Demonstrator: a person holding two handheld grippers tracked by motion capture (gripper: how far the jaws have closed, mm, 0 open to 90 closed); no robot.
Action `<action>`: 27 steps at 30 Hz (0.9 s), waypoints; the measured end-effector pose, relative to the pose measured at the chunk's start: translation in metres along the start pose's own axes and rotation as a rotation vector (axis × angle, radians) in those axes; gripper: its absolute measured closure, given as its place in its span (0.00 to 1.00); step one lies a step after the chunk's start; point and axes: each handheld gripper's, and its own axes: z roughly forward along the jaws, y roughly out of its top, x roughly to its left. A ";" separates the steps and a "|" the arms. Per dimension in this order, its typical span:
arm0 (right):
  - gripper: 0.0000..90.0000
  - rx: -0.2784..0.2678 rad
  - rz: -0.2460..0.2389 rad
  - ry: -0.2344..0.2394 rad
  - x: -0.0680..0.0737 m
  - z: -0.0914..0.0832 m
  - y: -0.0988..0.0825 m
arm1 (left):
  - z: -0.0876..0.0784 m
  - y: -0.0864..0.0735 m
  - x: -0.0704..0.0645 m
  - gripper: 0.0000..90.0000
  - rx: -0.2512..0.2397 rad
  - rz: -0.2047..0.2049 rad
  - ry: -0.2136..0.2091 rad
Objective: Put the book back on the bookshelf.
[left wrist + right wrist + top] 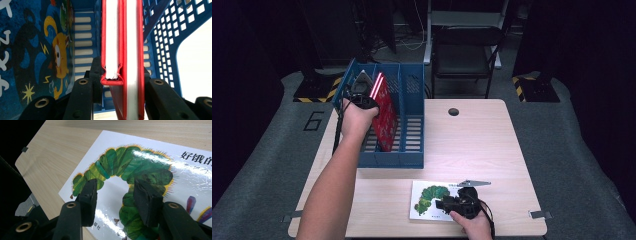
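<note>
High view, red books [384, 112] upright in blue rack [412, 150], spines up

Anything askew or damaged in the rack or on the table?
The red books lean diagonally in the blue rack instead of standing upright, with the left gripper clamped across them. The caterpillar book lies flat, looks fine.

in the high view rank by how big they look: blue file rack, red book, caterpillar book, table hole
1. blue file rack
2. red book, though it stands tilted in the rack, so its ranking over the next is unsure
3. caterpillar book
4. table hole
</note>
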 end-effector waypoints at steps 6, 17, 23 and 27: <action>0.60 0.002 0.007 -0.002 0.000 -0.001 0.000 | 0.001 0.005 -0.001 0.77 -0.023 -0.010 0.005; 0.60 0.002 0.002 -0.002 -0.001 -0.001 0.000 | 0.003 0.014 -0.004 0.77 -0.063 -0.035 0.011; 0.60 0.001 0.001 -0.004 0.000 -0.001 0.000 | 0.003 0.012 -0.005 0.76 -0.063 -0.025 0.014; 0.60 0.002 -0.005 -0.005 0.000 -0.001 0.000 | 0.003 0.010 -0.002 0.76 -0.050 -0.023 0.010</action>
